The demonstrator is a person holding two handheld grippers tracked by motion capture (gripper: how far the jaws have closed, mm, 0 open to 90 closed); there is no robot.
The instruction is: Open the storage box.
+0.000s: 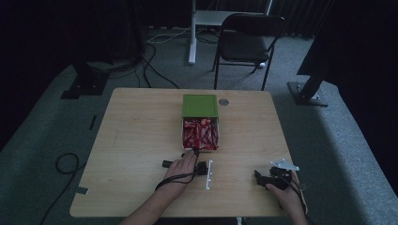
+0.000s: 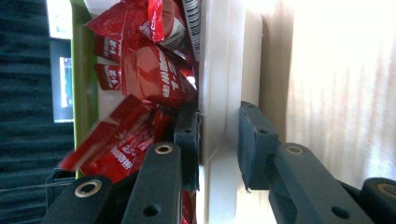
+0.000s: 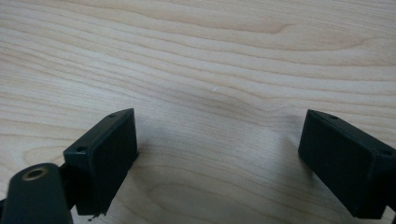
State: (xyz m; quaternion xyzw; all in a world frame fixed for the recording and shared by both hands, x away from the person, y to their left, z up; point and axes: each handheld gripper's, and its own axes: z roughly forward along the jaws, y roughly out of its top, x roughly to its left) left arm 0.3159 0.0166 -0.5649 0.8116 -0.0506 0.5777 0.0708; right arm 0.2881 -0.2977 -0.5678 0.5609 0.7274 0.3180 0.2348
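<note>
A white open box (image 1: 218, 127) full of red snack packets (image 1: 200, 133) sits mid-table, its green lid (image 1: 199, 105) lying over the far half. My left gripper (image 1: 194, 151) reaches the box's near edge, turned on its side. In the left gripper view, my left gripper (image 2: 219, 121) straddles the white box wall (image 2: 217, 70): one jaw is inside among the red packets (image 2: 149, 70), the other outside, and both press the wall. My right gripper (image 1: 259, 176) rests near the table's front right. In its own view my right gripper (image 3: 219, 126) stands open over bare wood.
The wooden table (image 1: 136, 136) has a small grey round cap (image 1: 224, 101) behind the box. A thin white strip (image 1: 210, 174) lies next to the left hand. A black folding chair (image 1: 246, 42) stands beyond the table, and cables (image 1: 65, 161) run along the floor at the left.
</note>
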